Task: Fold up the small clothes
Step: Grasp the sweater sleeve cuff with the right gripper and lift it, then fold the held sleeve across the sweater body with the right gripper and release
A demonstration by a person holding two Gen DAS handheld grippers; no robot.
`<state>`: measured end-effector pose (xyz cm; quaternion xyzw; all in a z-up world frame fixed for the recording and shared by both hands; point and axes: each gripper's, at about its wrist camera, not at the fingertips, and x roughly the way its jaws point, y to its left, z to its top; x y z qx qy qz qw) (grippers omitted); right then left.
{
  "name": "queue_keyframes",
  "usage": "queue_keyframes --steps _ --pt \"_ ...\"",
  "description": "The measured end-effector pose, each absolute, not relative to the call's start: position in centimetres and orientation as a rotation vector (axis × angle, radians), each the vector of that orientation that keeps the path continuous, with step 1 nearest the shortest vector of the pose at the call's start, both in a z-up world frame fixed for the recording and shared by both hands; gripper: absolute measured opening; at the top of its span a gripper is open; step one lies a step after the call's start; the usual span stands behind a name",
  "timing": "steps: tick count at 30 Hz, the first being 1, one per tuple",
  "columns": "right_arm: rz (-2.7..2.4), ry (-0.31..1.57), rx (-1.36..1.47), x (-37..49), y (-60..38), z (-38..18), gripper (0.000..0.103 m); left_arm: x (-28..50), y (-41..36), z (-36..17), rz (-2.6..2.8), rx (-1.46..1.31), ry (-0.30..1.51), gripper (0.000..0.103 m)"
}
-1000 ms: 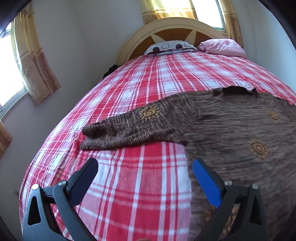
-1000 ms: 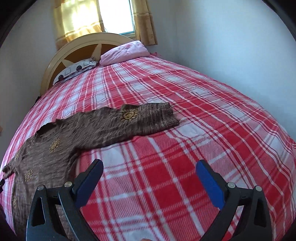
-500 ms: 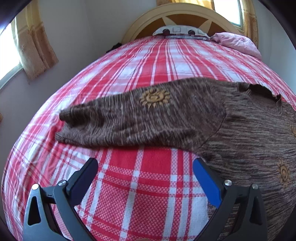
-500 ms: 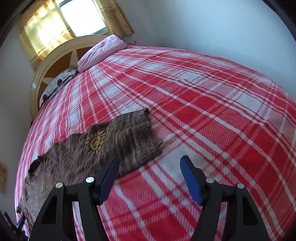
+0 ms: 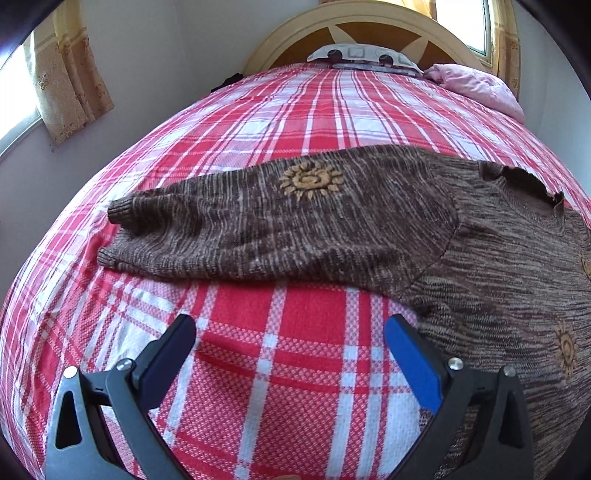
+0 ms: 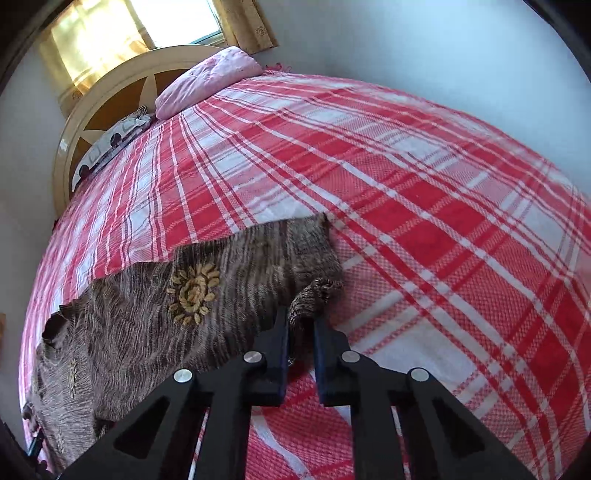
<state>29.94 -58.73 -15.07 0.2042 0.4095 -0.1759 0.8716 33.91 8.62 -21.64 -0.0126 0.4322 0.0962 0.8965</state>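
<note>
A brown knit sweater [image 5: 295,229] with tan sun motifs lies flat on the red plaid bedspread [image 5: 280,362], both sleeves spread out. My left gripper [image 5: 290,332] is open just above the bedspread, a little short of the left sleeve, with only the cover between its fingers. In the right wrist view the right sleeve [image 6: 229,280] ends in a ribbed cuff [image 6: 317,291]. My right gripper [image 6: 300,321] is closing on the near corner of that cuff, which bunches up between the fingertips.
A cream and brown headboard [image 5: 369,26] stands at the far end, with a patterned pillow [image 5: 362,55] and a pink pillow [image 6: 207,81] against it. Curtained windows [image 5: 70,81] and walls flank the bed. Bedspread stretches to the right of the cuff [image 6: 443,258].
My right gripper moved in to the sleeve's end and its jaws went from wide open to pinched on the cuff. My left gripper dropped closer to the left sleeve, then stayed still.
</note>
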Motion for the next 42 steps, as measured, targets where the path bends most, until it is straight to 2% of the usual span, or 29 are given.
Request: queue_keyframes --steps 6,14,18,23,24,25,26,27,31,36,42 --pt "-0.332 0.802 0.252 31.5 -54.4 -12.2 0.008 34.1 8.8 -21.9 0.193 -0.042 0.909 0.103" --pt "-0.125 0.728 -0.045 34.2 -41.8 -8.6 0.007 34.2 9.2 -22.2 0.181 -0.07 0.923 0.103" --pt "0.004 0.717 -0.178 35.1 -34.0 -9.2 0.007 34.3 9.2 -22.3 0.177 -0.079 0.927 0.103" --pt "0.193 0.762 -0.279 35.3 -25.7 -12.8 0.008 34.3 9.4 -22.3 0.168 -0.095 0.924 0.103" --pt "0.23 0.783 -0.271 35.2 -25.0 -13.4 0.011 34.2 9.4 -22.3 0.167 -0.099 0.923 0.103" --pt "0.283 0.827 -0.269 35.2 -24.0 -14.5 0.028 34.2 9.5 -22.3 0.165 -0.101 0.922 0.103" --pt "0.312 0.849 -0.273 34.8 -23.5 -15.0 0.055 34.2 9.5 -22.3 0.165 -0.099 0.921 0.103" --pt "0.324 0.85 -0.275 34.2 -23.3 -15.2 0.064 34.1 9.5 -22.2 0.163 -0.1 0.921 0.103" --pt "0.351 0.824 -0.224 30.2 -25.5 -14.2 0.066 33.5 9.3 -21.3 0.162 -0.079 0.912 0.103" --pt "0.166 0.774 -0.126 25.1 -32.0 -12.8 0.066 31.1 5.7 -16.4 0.088 -0.022 0.779 0.103" --pt "-0.063 0.69 -0.084 21.0 -36.3 -14.4 0.068 31.5 -5.9 -12.8 -0.147 0.082 0.745 0.102"
